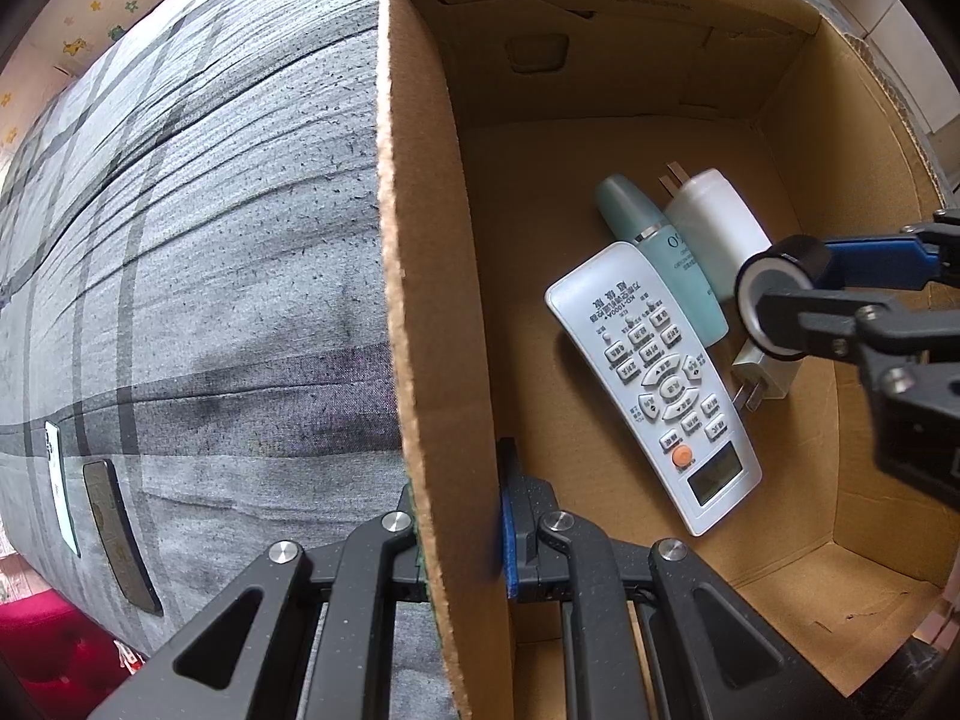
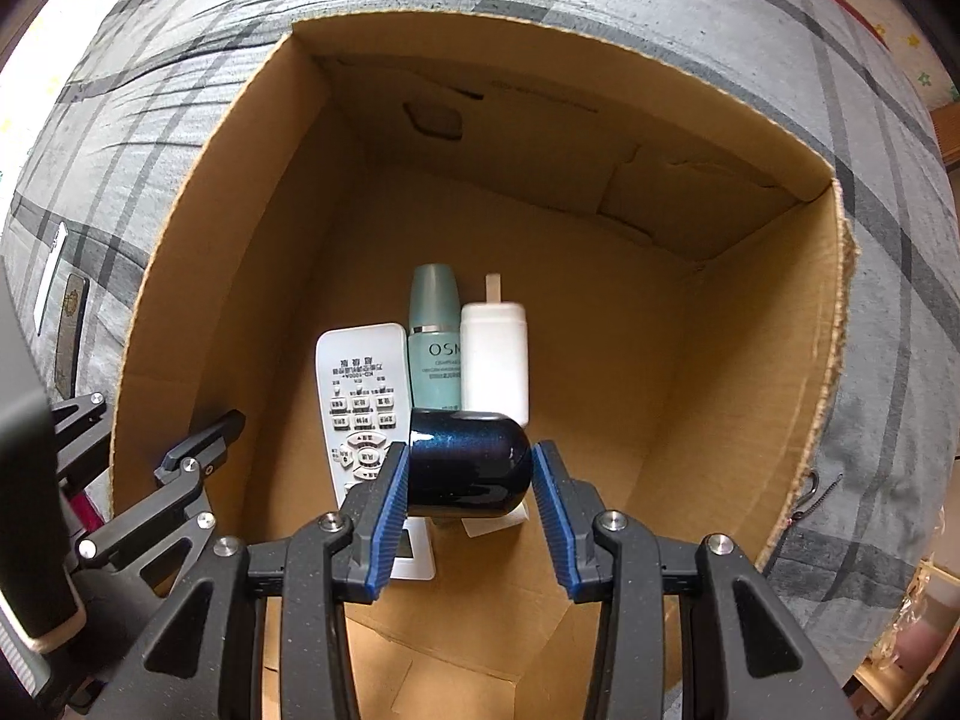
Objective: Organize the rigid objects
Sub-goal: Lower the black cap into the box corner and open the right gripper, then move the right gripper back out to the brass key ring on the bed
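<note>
Between the blue pads [image 2: 387, 501] of the right gripper [image 2: 471, 495] sits a dark blue round-ended case [image 2: 471, 462], its long axis lying across from one pad to the other; the left pad touches it, but on the right I see a thin gap, so I cannot tell if the jaws grip it or have let it go. Just beyond and below lie the remote control [image 2: 360, 396], the green bottle [image 2: 435, 348] and the white bottle [image 2: 495, 360], side by side on the floor of the cardboard box [image 2: 750, 300]. The left gripper [image 1: 459, 540] is clenched on the left wall of the box, holding it steady.
</note>
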{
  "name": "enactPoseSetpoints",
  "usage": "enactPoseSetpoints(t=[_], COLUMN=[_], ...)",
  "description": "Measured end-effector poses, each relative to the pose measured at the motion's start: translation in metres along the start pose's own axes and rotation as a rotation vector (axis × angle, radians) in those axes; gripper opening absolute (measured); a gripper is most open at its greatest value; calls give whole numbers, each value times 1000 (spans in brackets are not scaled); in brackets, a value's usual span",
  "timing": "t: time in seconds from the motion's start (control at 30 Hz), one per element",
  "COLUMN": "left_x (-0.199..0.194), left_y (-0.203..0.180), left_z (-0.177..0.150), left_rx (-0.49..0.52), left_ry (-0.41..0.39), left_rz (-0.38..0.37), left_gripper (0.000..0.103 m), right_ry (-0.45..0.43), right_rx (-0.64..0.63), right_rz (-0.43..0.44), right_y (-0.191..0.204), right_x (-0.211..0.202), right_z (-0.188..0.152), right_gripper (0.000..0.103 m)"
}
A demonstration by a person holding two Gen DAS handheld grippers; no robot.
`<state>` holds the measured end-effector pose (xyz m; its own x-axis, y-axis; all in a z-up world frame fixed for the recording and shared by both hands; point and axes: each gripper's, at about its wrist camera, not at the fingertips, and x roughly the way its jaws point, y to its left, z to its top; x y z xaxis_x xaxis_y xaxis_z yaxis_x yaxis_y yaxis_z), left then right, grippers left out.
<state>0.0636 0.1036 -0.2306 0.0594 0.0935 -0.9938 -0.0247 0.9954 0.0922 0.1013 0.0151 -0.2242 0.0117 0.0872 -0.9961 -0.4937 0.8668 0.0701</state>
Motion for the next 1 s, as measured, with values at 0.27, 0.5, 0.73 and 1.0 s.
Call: enactPoseSetpoints(t=[0.27, 0.5, 0.73, 1.0], left_x=[0, 0, 0, 1], left_y=[-2, -1, -1, -3], left_z=[1, 1, 2, 2], left_rx=[1, -1, -1, 4], left_ry=[1, 1, 0, -2], left_rz=[0, -1, 2, 7], left_gripper=[12, 12, 12, 12], right_ry=[15, 10, -25, -93], right_rx=[6, 14, 13, -6], right_rz=[-1, 26, 51, 22], right_y=[1, -7, -14, -17], right_x=[12, 11, -4, -25], right_z=[5, 8, 8, 4], right_gripper=[44, 44, 55, 67])
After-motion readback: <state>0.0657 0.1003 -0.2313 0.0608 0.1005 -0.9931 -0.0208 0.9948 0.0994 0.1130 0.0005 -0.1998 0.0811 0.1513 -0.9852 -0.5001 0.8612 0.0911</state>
